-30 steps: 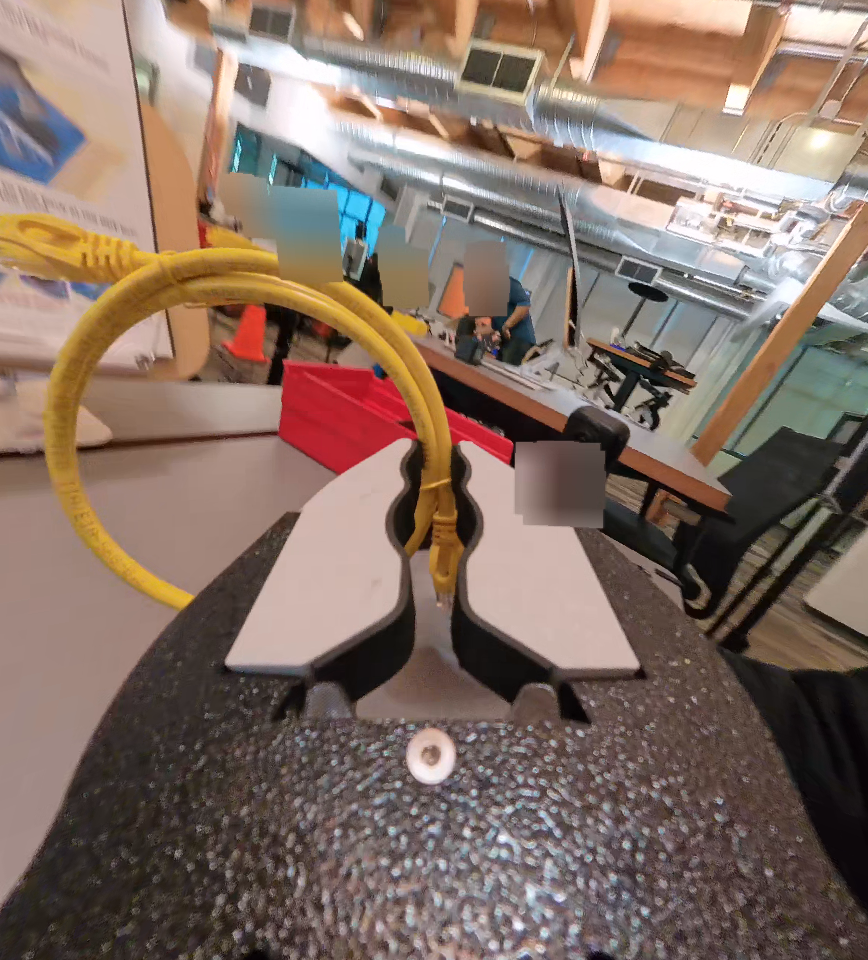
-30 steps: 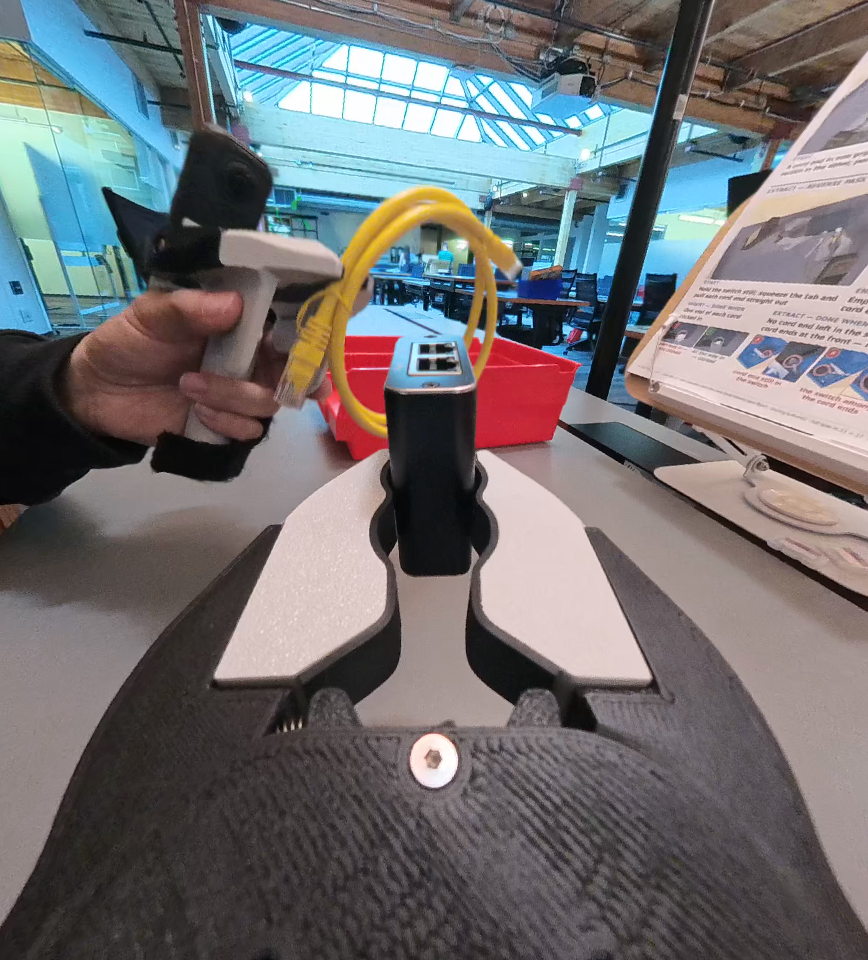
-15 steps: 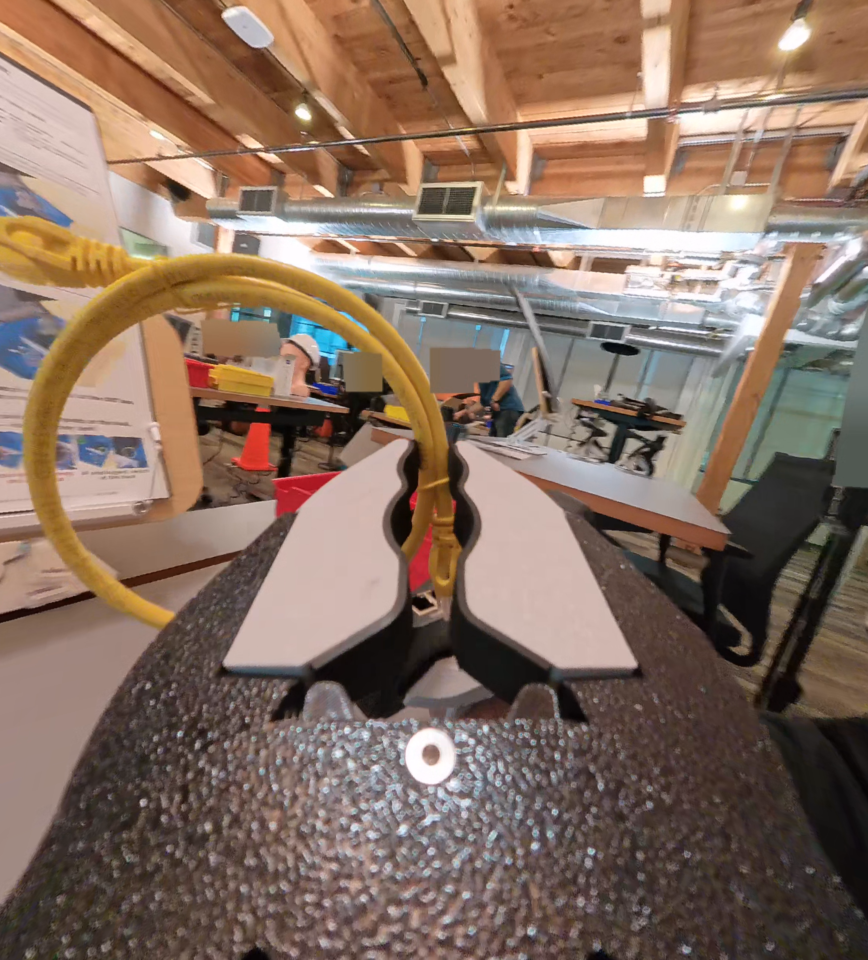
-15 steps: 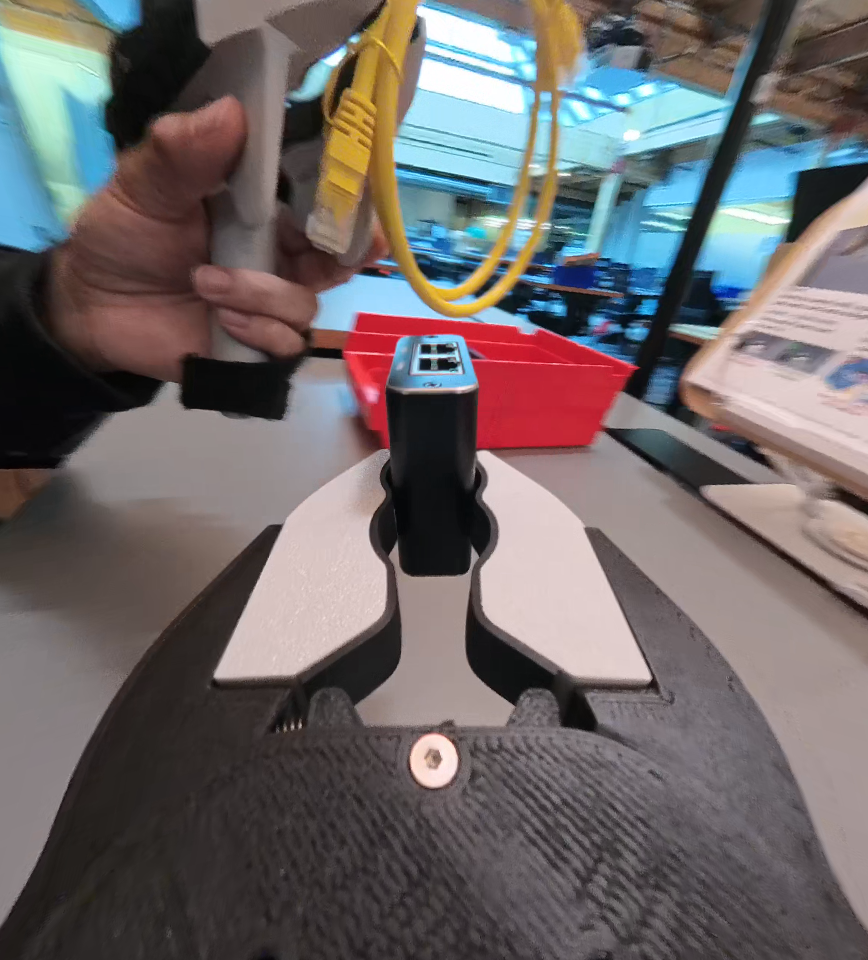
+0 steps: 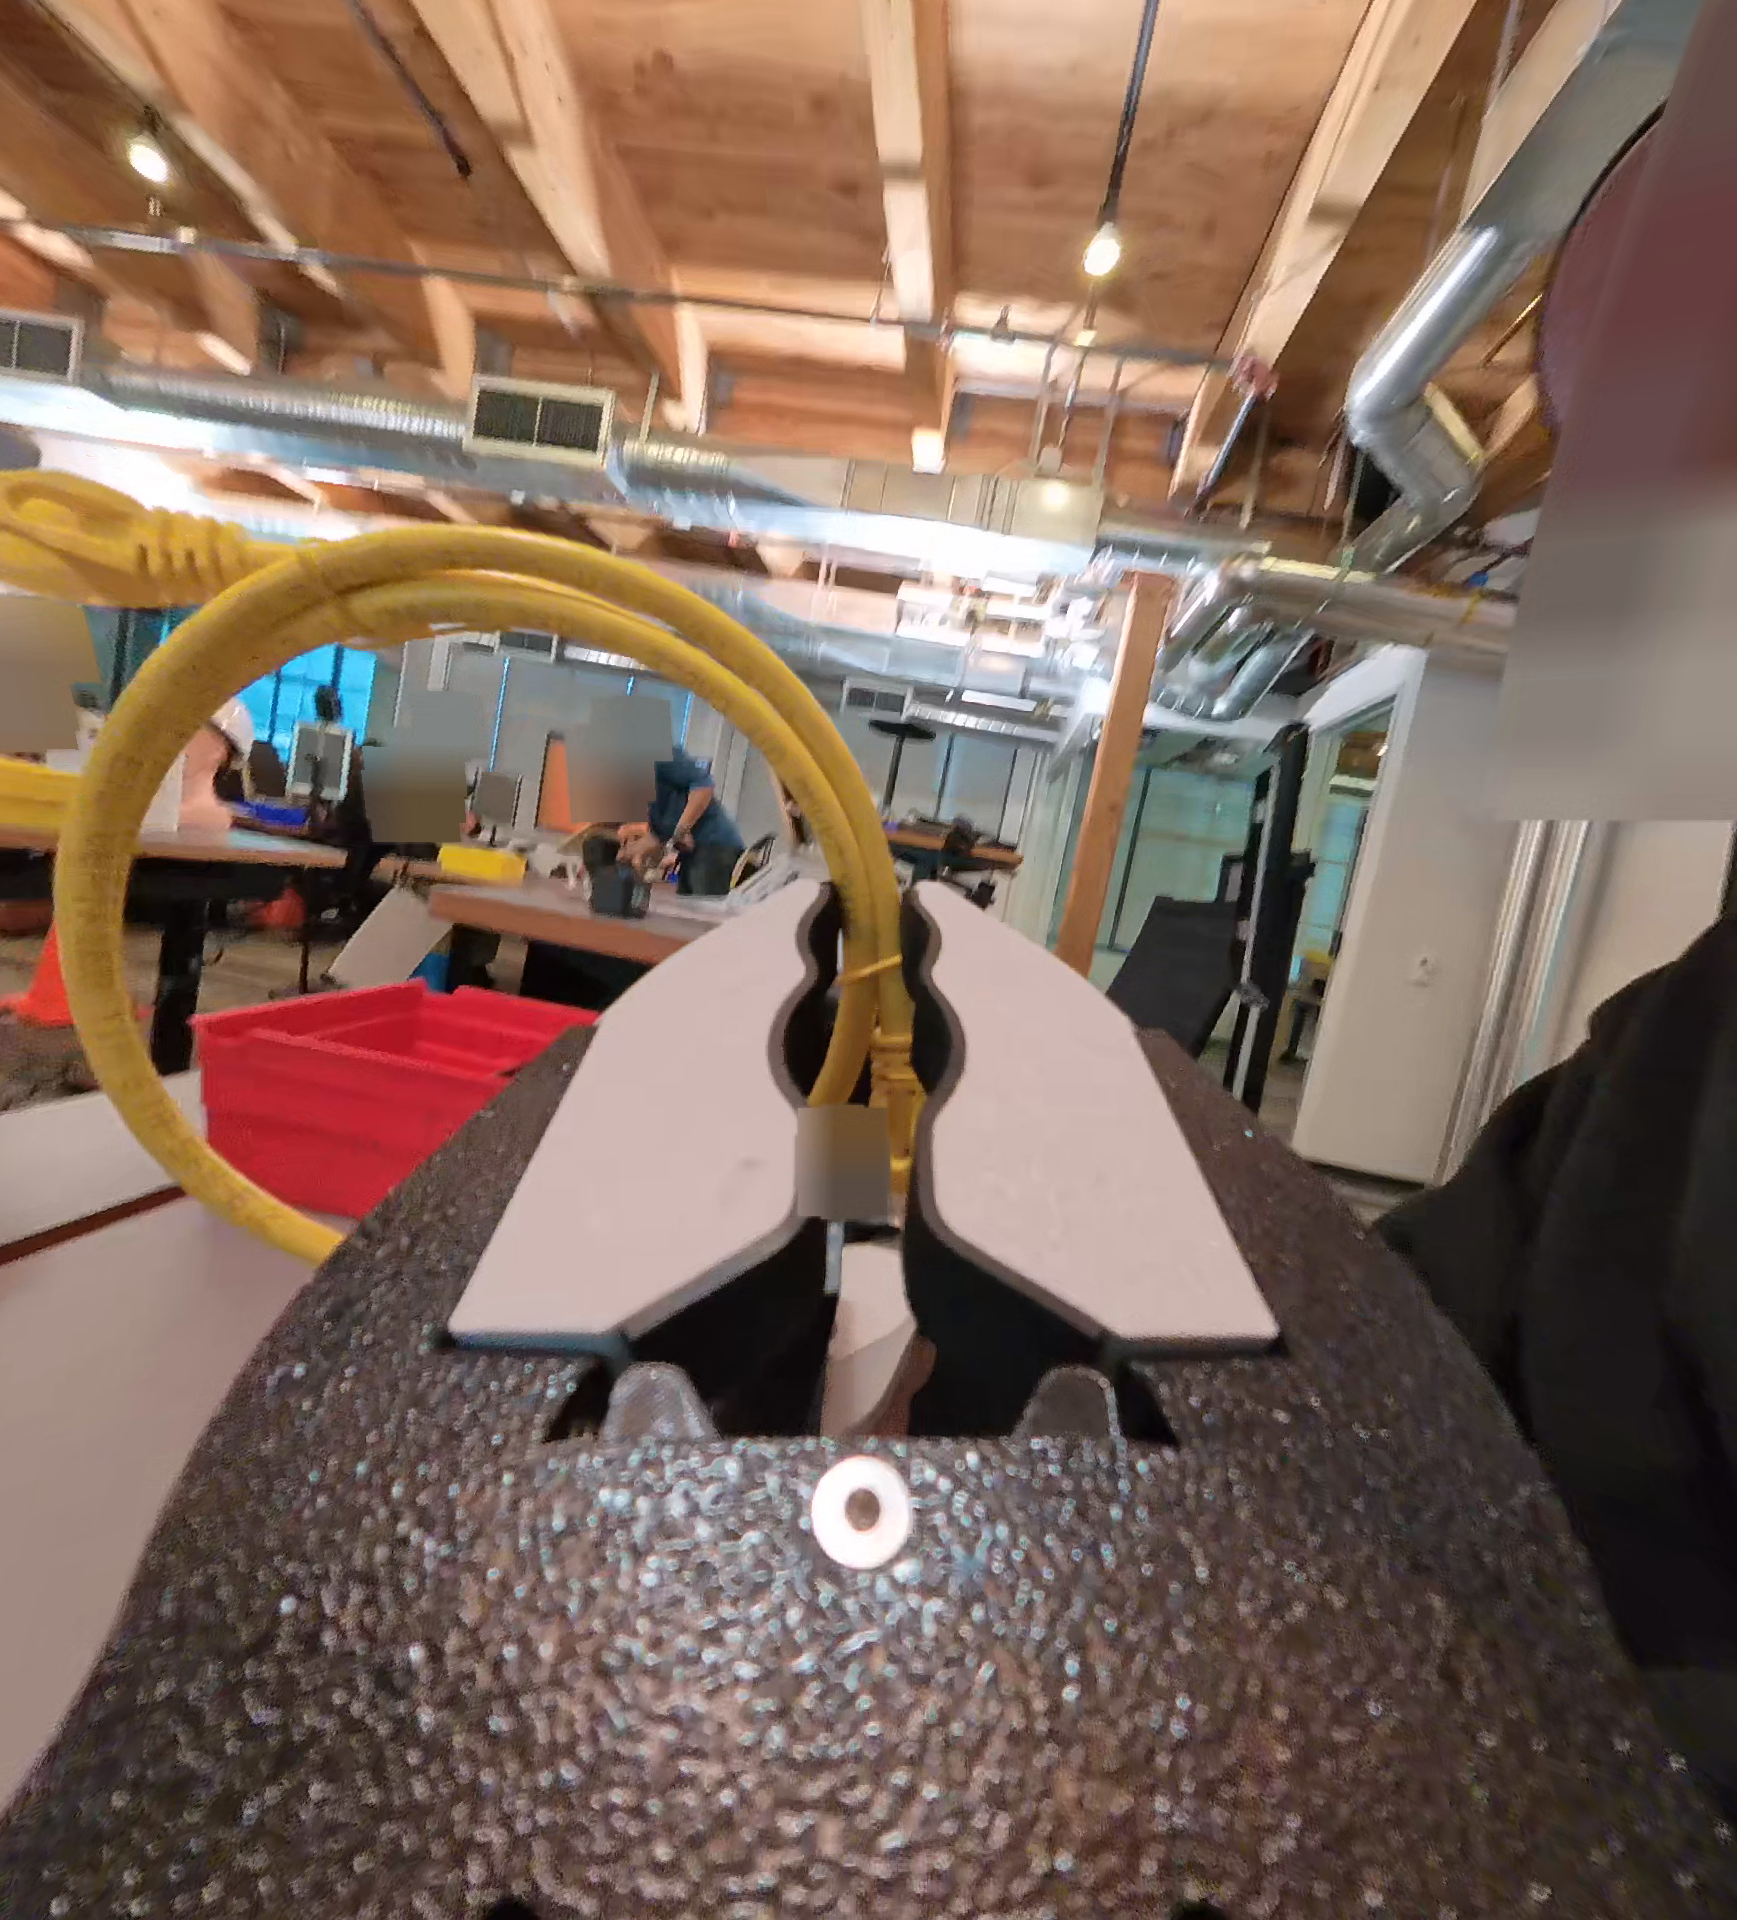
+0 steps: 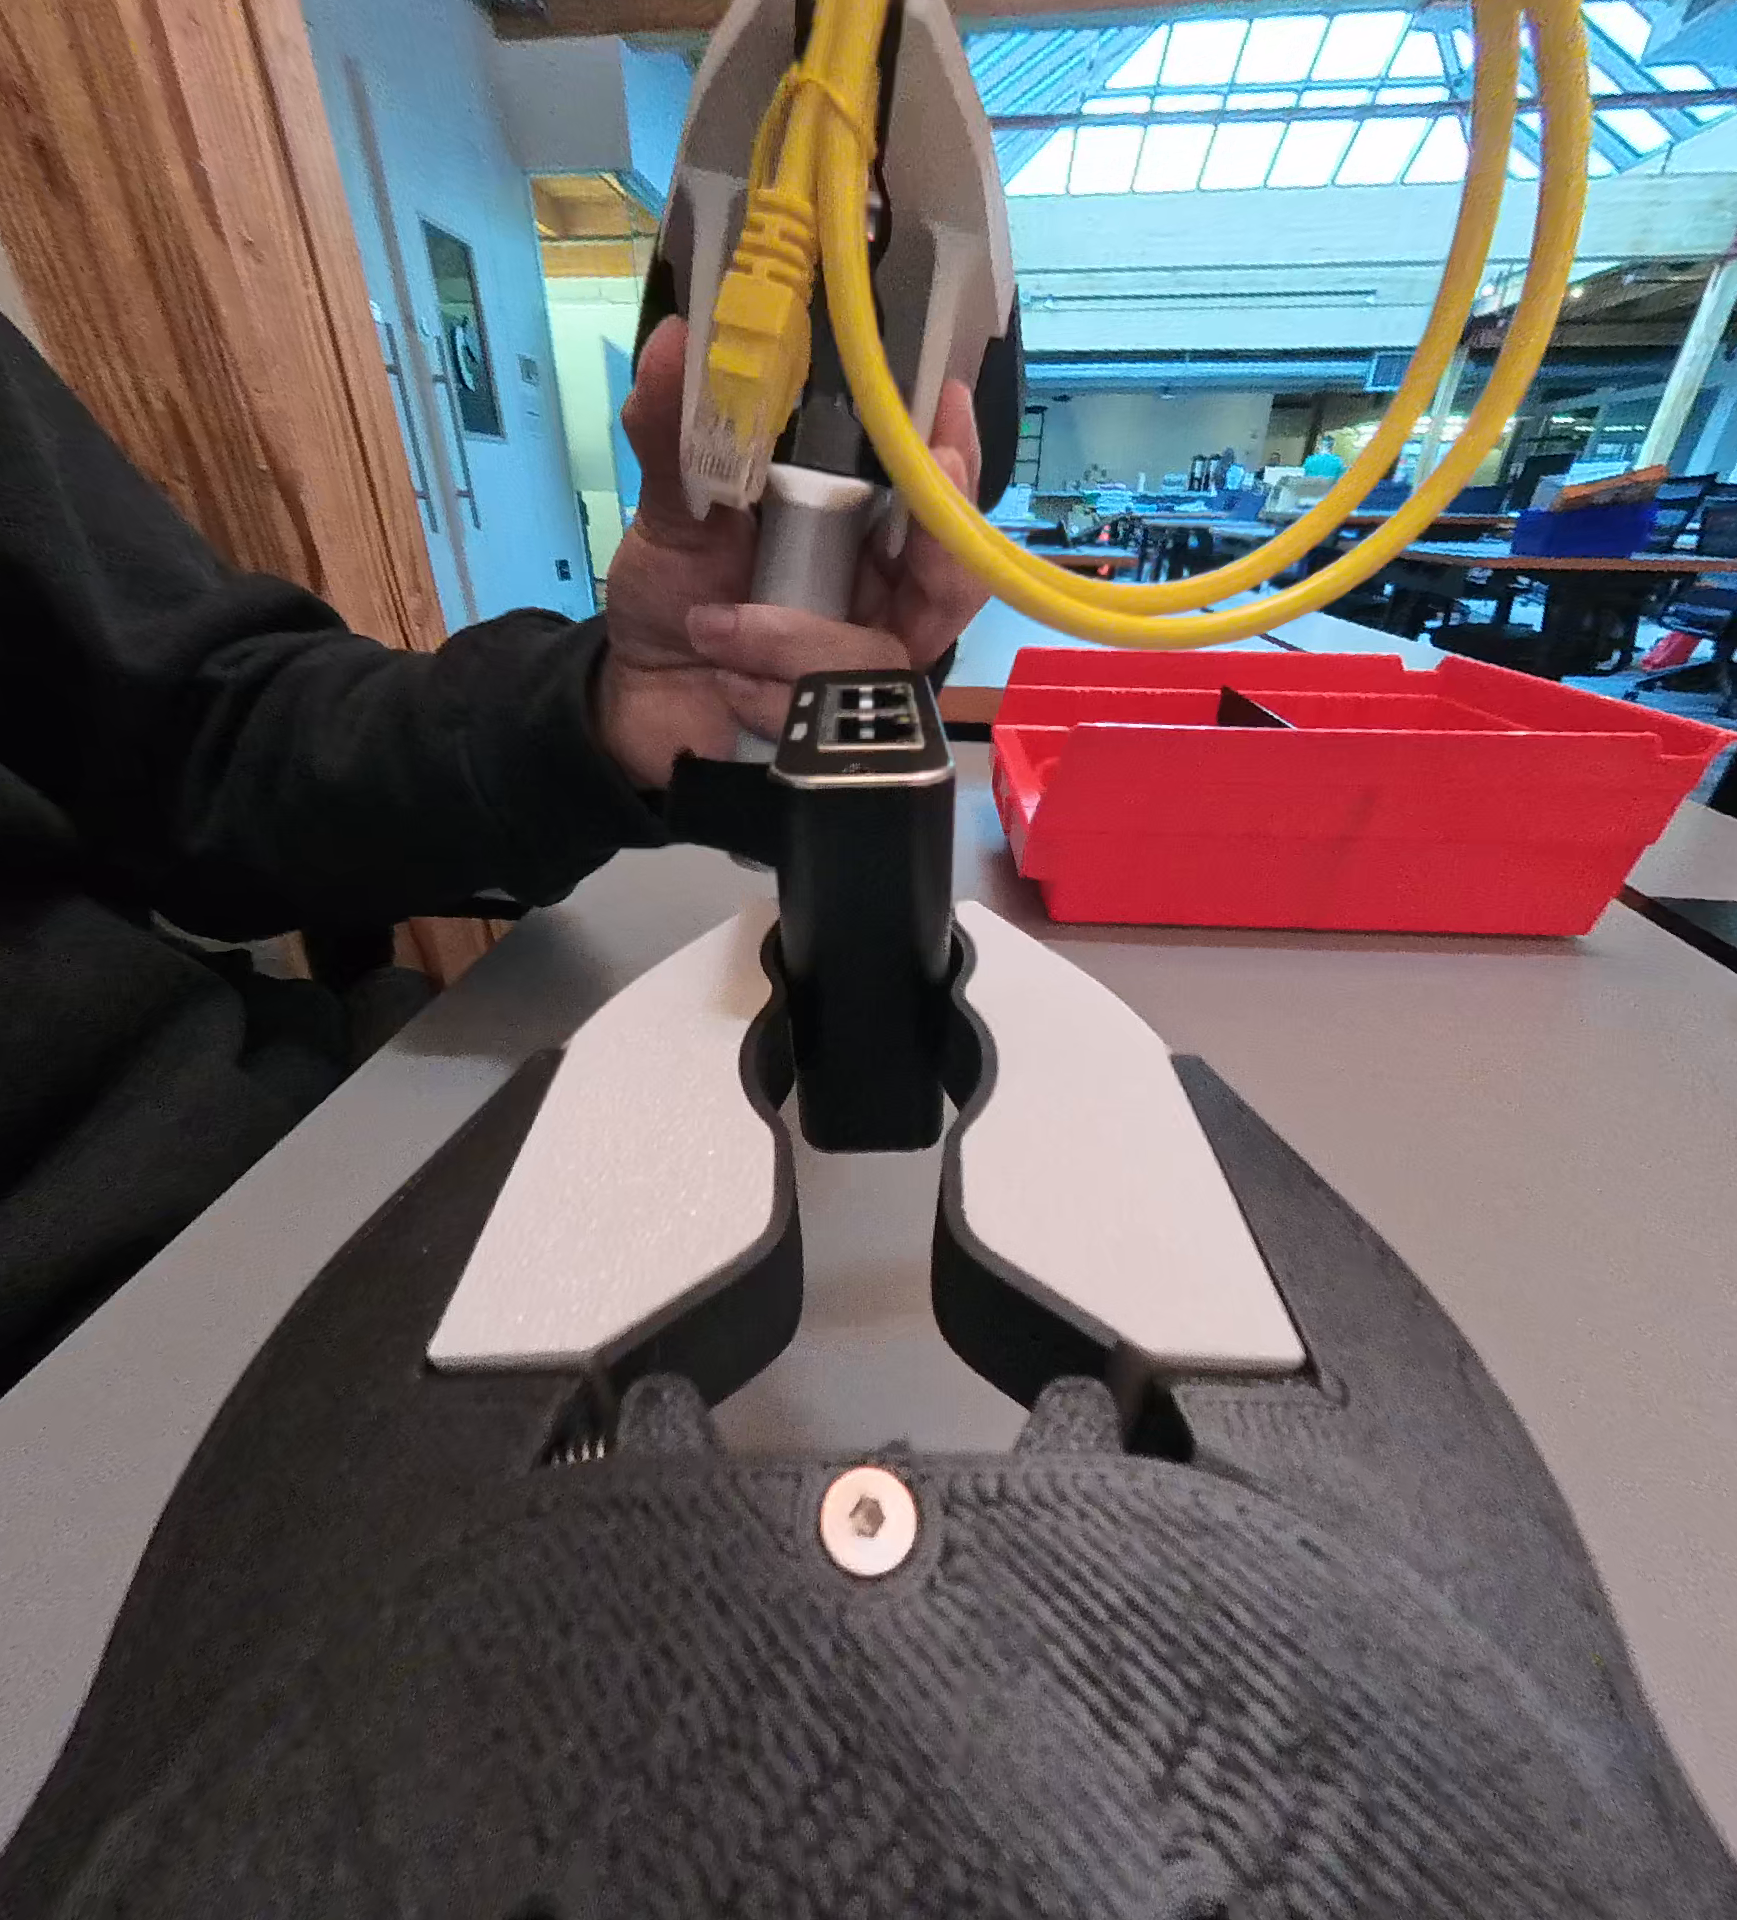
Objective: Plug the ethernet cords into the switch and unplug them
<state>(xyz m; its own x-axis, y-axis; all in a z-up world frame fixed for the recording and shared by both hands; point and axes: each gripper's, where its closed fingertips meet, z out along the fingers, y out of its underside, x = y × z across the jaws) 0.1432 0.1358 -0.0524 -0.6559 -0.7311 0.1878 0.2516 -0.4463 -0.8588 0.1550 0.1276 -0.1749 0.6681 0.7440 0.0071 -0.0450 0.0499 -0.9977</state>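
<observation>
My right gripper (image 6: 864, 930) is shut on a black ethernet switch (image 6: 864, 997), which stands upright with its ports (image 6: 862, 719) facing away from me. My left gripper (image 5: 864, 909) is shut on a looped yellow ethernet cord (image 5: 116, 831), just behind one plug. In the right wrist view the left gripper (image 6: 843, 156) hangs above the switch. The held plug (image 6: 748, 364) points down, a little above and left of the ports and apart from them. The cord's other plug (image 5: 64, 530) sticks out free at the top of the loop.
A red bin (image 6: 1342, 821) stands on the grey table (image 6: 1466, 1143) to the right of the switch, and also shows in the left wrist view (image 5: 344, 1081). A hand (image 6: 698, 623) and a black sleeve hold the left gripper. A wooden post (image 6: 168, 312) stands at left. Tip to tip, the grippers are about 12 centimeters apart.
The left gripper has swung with the cord from the left to right above the switch, its plug now pointing down at the ports. The right gripper's view has turned left.
</observation>
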